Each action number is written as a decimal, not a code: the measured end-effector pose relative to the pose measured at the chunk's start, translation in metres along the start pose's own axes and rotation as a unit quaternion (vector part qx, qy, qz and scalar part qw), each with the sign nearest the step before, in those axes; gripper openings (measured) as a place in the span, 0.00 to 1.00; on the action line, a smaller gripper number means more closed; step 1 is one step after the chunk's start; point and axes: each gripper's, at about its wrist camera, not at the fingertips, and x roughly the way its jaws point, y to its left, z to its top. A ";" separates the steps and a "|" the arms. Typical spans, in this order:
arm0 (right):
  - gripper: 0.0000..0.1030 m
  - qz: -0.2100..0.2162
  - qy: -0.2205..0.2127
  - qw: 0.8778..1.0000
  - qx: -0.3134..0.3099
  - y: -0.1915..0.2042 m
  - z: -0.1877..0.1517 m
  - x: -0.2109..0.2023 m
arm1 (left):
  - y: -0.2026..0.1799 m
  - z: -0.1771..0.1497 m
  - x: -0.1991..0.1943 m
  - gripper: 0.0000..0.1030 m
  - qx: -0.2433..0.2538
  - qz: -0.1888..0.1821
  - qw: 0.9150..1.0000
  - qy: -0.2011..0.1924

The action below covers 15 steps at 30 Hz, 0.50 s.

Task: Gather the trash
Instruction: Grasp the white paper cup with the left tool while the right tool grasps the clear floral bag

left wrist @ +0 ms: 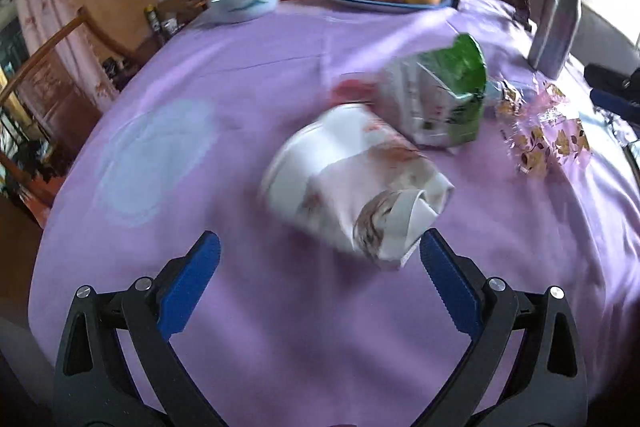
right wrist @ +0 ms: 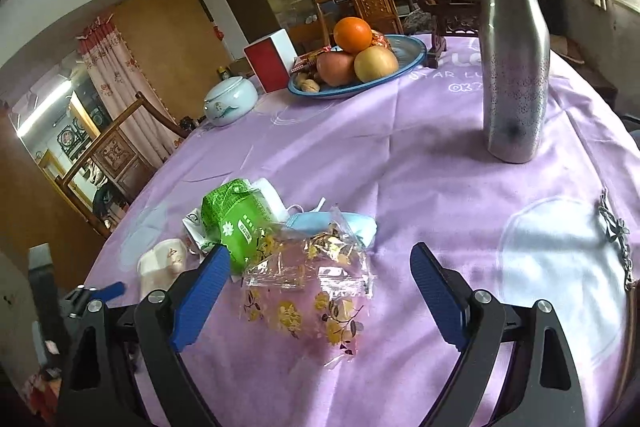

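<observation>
With both the left gripper (left wrist: 320, 251) and the right gripper (right wrist: 320, 263) spread wide and holding nothing, the clear flowered wrapper (right wrist: 312, 279) (lying on the purple tablecloth (right wrist: 420, 167) beside the green packet (right wrist: 236, 223)) is best straddled low and pinched flat.

On the desk (right wrist: 420, 163): one green packet (right wrist: 236, 223), one clear flowered wrapper (right wrist: 316, 291), one blue face mask (right wrist: 340, 223), one white crumpled bag (left wrist: 352, 187), one metal flask (right wrist: 514, 67), one lidded porcelain jar (right wrist: 230, 101), one red box (right wrist: 270, 61), one plate (right wrist: 404, 61) carrying three fruits.
</observation>
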 end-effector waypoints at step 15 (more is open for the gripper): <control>0.87 -0.001 0.014 1.000 0.010 -0.003 -0.002 0.007 | -0.036 0.015 0.005 0.94 0.018 0.004 1.000 -0.017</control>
